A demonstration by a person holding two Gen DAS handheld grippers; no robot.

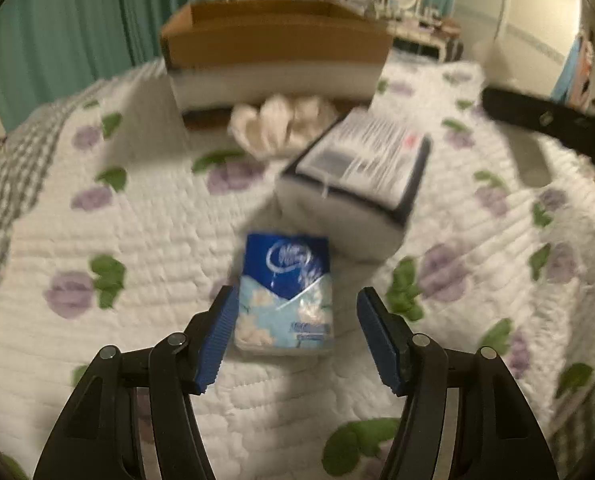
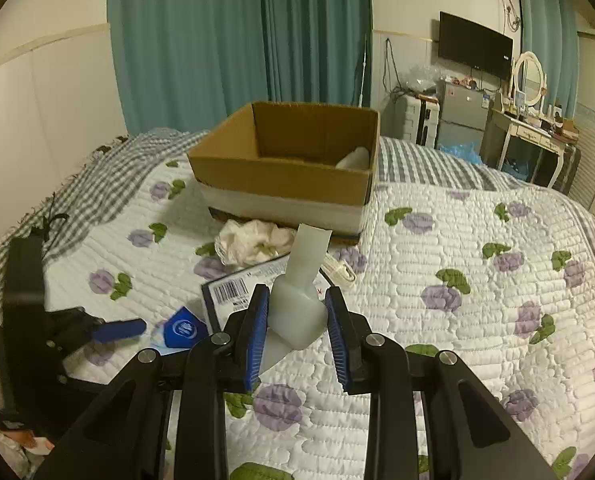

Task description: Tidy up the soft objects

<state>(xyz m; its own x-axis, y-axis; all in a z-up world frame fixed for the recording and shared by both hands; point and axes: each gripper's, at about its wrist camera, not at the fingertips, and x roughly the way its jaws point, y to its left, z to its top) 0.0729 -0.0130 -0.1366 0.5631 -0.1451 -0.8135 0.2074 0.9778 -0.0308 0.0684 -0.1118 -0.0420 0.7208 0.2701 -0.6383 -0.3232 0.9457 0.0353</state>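
Blue-and-white tissue pack [image 1: 285,296] is lying on the quilt [image 1: 137,220], looking light and squashy; the spread left gripper [image 1: 293,320] is straddling its sides. The right gripper [image 2: 295,320] is pinching a whitish soft piece [image 2: 299,300].

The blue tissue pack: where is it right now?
In the left wrist view the blue tissue pack lies flat on the floral quilt, just ahead of the open left gripper, in front of the white barcoded box.
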